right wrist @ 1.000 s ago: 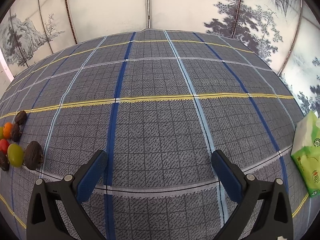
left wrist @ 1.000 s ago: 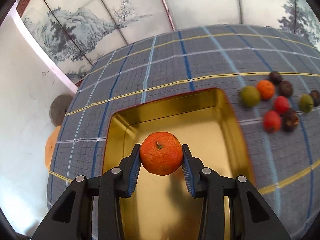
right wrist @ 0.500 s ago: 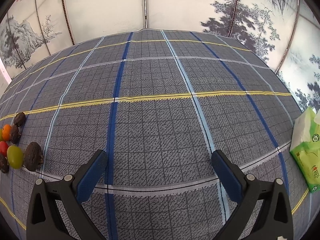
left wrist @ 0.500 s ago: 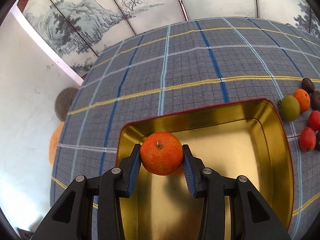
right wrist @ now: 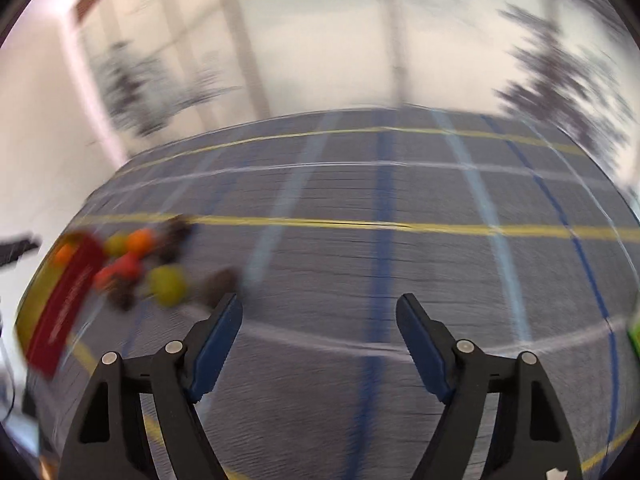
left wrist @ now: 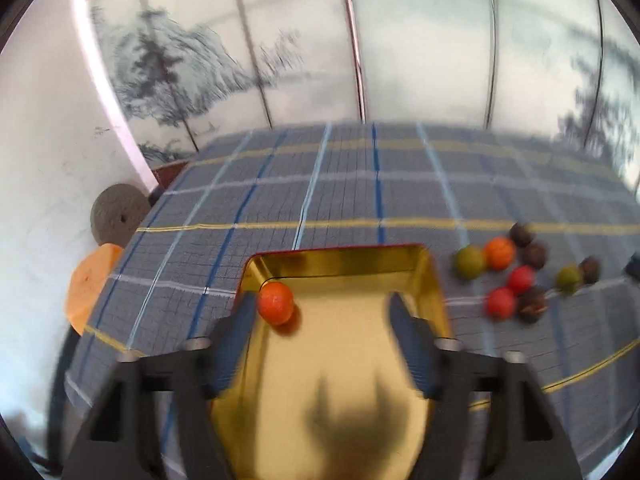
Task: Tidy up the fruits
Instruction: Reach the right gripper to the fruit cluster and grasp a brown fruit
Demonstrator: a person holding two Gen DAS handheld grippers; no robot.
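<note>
An orange tangerine (left wrist: 275,303) lies in the far left corner of the gold tray (left wrist: 344,264), free of my left gripper (left wrist: 320,320), which is open above the tray. A cluster of fruits (left wrist: 516,276), green, orange, red and dark brown, lies on the cloth right of the tray. In the blurred right wrist view my right gripper (right wrist: 319,320) is open and empty above the cloth, with the same fruits (right wrist: 160,268) ahead to its left and the tray's red outer wall (right wrist: 68,300) beyond them.
A plaid grey tablecloth (left wrist: 360,188) covers the table. A grey round cushion (left wrist: 116,218) and an orange one (left wrist: 90,280) sit off the table's left edge. Painted screens stand behind. A green packet (right wrist: 634,334) shows at the right edge.
My left gripper has opened and pulled back; the tangerine now lies in the tray. My right gripper has swung left toward the fruit cluster, blurring its view.
</note>
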